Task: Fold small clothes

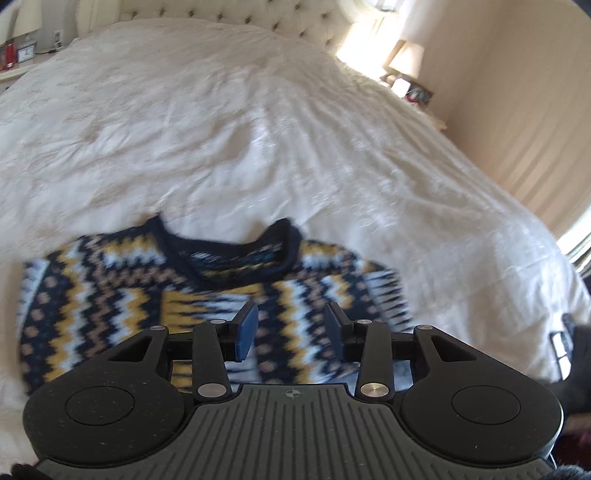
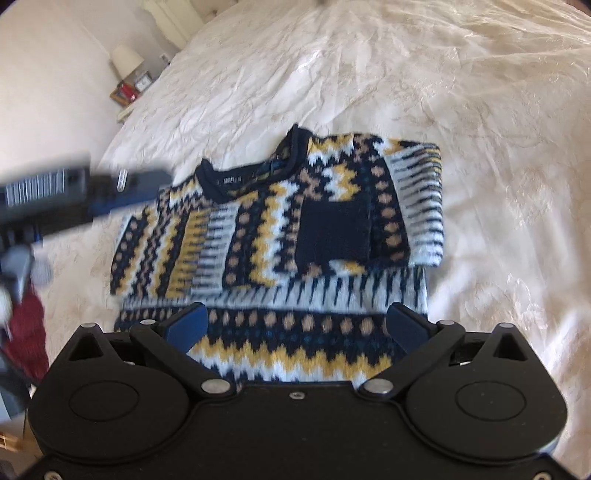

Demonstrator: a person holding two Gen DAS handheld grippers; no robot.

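A small knitted sweater in navy, yellow, white and tan zigzags lies on the white bedspread, sleeves folded in over its front, navy collar at the far end. My right gripper is open and empty, hovering over the sweater's near hem. My left gripper is open and empty, above the sweater's chest just below the collar. The left gripper also shows blurred at the left of the right wrist view.
A large bed with a tufted headboard. Bedside tables with lamps stand on both sides. A dark red cloth shows at the left edge. Striped wall on the right.
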